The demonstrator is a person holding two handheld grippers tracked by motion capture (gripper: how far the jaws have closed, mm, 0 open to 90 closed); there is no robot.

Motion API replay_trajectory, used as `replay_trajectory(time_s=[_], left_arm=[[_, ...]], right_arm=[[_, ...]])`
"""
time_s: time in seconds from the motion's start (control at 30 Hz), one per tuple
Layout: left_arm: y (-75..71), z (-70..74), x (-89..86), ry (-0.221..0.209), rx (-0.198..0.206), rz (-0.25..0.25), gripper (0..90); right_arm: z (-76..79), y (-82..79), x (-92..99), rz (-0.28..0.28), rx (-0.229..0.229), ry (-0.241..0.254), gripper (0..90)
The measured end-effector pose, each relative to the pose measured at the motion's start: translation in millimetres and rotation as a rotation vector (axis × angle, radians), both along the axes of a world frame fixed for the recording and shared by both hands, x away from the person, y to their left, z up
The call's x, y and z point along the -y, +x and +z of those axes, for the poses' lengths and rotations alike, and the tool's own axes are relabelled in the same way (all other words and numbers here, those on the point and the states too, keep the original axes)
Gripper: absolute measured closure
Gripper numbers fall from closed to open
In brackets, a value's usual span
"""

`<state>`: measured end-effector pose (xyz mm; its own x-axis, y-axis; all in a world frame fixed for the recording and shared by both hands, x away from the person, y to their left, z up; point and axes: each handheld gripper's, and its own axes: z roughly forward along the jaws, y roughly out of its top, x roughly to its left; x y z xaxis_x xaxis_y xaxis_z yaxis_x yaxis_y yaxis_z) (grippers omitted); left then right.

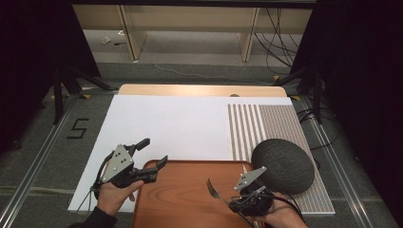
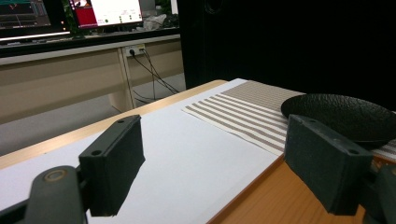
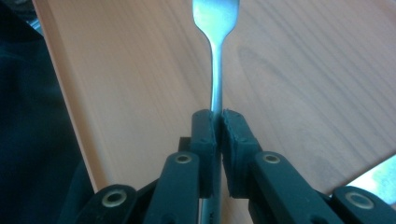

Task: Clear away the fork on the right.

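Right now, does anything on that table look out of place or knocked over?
One thing: the dark textured round bowl lies upside down on the striped placemat, dome up. Otherwise tidy: the right gripper holds a silver metal fork over the wooden tray.

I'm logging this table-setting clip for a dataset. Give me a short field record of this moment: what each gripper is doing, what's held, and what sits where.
right gripper: shut on the fork's handle, over the tray
fork: metal, clamped between the jaws, tines pointing away from the gripper
left gripper: open, nothing between the jaws, at the tray's far left corner
tray: wooden, at the near edge of the table
bowl: black, textured, on the striped mat, right of the tray
striped mat: on the right side of the white board
white board: covers the tabletop
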<state>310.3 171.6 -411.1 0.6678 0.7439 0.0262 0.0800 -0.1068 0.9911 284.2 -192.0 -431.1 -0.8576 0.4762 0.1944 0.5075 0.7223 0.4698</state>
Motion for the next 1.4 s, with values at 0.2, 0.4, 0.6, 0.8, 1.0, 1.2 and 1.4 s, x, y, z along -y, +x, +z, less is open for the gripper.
replay_trajectory(time_s=[0.2, 0.4, 0.6, 0.8, 1.0, 1.2, 1.4], left_arm=[[0.4, -0.4, 0.3, -0.001, -0.001, 0.000, 19.5], [0.0, -0.2, 0.3, 0.001, 0.000, -0.002, 19.5], [0.0, -0.3, 0.2, 0.000, 0.000, 0.000, 19.5], [0.2, -0.7, 0.7, 0.002, -0.002, -0.002, 19.5], [0.2, -0.8, 0.7, 0.001, -0.002, -0.001, 19.5], [0.1, -0.9, 0.7, 0.001, -0.003, -0.002, 19.5], [0.0, -0.9, 0.6, 0.000, -0.004, -0.001, 19.5]], right_arm=[[-3.9, 0.1, -4.9, 0.008, -0.010, -0.022, 84.4], [-9.0, 1.8, -7.4, 0.018, -0.016, -0.045, 84.4], [-12.2, 2.5, -10.8, 0.021, -0.024, -0.057, 84.4], [-16.4, 2.8, -16.3, 0.029, -0.044, -0.085, 84.4], [-20.0, 1.2, -23.5, 0.047, -0.033, -0.126, 84.3], [-23.5, -0.4, -30.1, 0.062, -0.021, -0.172, 84.0], [-24.5, -0.4, -31.9, 0.078, -0.015, -0.180, 83.0]])
